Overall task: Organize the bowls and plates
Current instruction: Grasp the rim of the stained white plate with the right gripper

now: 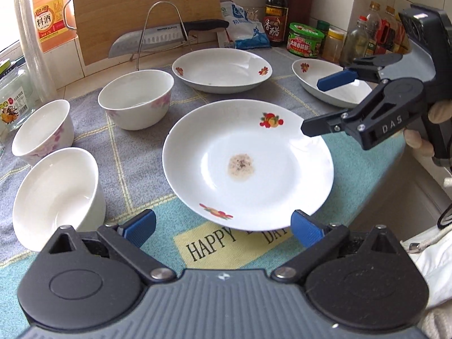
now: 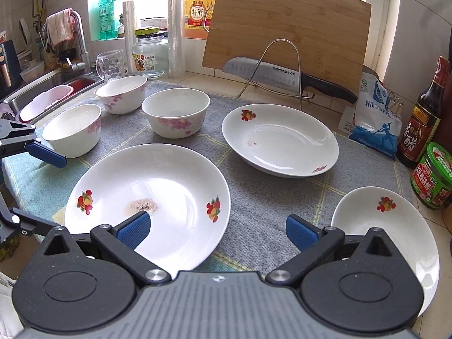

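Nothing is stacked yet: three plates (image 2: 158, 197) and three bowls (image 2: 175, 113) lie apart on the tabletop (image 2: 254, 226); both grippers' jaws gape wide, empty.

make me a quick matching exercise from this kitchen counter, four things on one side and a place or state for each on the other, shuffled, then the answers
Things
1. knife
2. plate with the brown stain
3. cutting board
4. vinegar bottle

Places or states
A. leaning upright against the wall behind the wire rack
B. lying across the wire rack, blade pointing left in the right wrist view
C. standing at the right edge, behind the green-lidded jar
D. flat on the mat nearest both open claws, left claw and right claw

Pairs: 1-B, 2-D, 3-A, 4-C
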Demonstrator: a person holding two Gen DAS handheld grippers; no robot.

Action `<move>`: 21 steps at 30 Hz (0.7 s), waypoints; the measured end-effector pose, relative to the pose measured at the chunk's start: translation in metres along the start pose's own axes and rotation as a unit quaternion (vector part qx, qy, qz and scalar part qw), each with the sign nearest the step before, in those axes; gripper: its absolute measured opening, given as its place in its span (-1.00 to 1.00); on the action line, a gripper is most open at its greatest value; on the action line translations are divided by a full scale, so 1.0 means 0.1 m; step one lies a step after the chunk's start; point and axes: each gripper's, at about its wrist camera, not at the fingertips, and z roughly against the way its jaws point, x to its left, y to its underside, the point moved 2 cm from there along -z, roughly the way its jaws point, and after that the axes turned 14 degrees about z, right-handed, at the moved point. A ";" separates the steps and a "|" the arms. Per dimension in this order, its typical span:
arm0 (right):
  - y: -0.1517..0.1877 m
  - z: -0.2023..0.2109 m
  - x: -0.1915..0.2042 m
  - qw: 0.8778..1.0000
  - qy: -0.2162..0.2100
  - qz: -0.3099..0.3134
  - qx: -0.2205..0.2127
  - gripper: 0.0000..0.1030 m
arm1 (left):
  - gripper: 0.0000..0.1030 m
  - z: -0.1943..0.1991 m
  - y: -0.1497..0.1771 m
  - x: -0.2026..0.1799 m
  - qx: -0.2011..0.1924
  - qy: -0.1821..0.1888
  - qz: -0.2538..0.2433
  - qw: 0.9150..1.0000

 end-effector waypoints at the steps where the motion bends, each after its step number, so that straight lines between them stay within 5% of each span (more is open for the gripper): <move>1: -0.01 -0.01 0.01 1.000 0.000 0.000 0.003 1.00 | 0.96 -0.02 0.03 0.01 0.003 0.000 -0.003 1.000; 21: 0.01 -0.21 0.06 0.998 -0.050 -0.032 0.025 1.00 | 1.00 -0.40 0.07 -0.08 0.003 0.026 -0.053 0.998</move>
